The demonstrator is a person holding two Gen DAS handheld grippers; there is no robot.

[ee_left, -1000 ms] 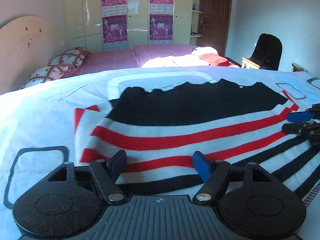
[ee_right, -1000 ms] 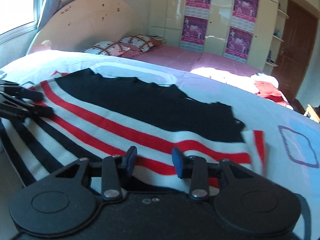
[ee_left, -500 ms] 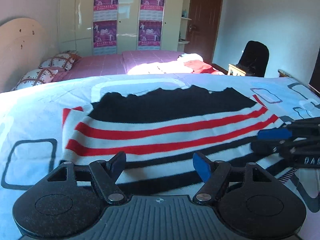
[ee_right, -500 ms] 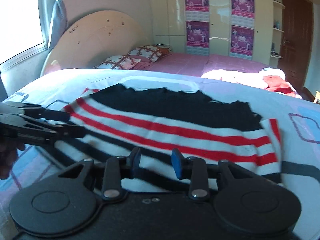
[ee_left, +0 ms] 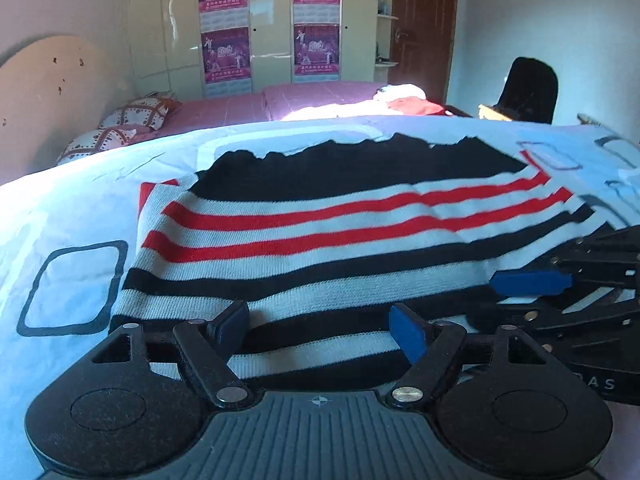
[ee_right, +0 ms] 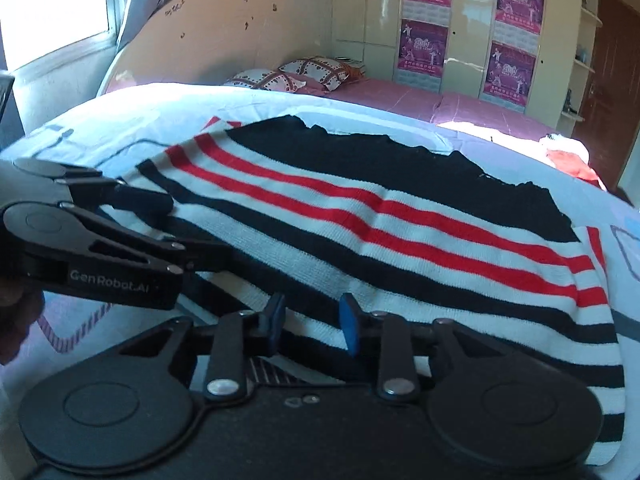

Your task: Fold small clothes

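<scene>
Left wrist view: the left gripper (ee_left: 322, 322) is hovering at 6 o'clock with its jaws spread wide, released, over the near hem of a striped sweater (ee_left: 320, 232) that is lying flat on a pale blue bedsheet (ee_left: 72, 208). At 3 o'clock, the right gripper (ee_left: 532, 296) is reaching in over the sweater's side edge.

Right wrist view: the right gripper (ee_right: 311, 322) is sitting at 6 o'clock, jaws parted and released, just above the sweater (ee_right: 380, 220). At 9 o'clock, the left gripper (ee_right: 188, 228) is entering over the fabric's edge. Patterned pillows (ee_right: 296, 74) are resting at 12 o'clock on a pink bed (ee_right: 460, 106).
</scene>
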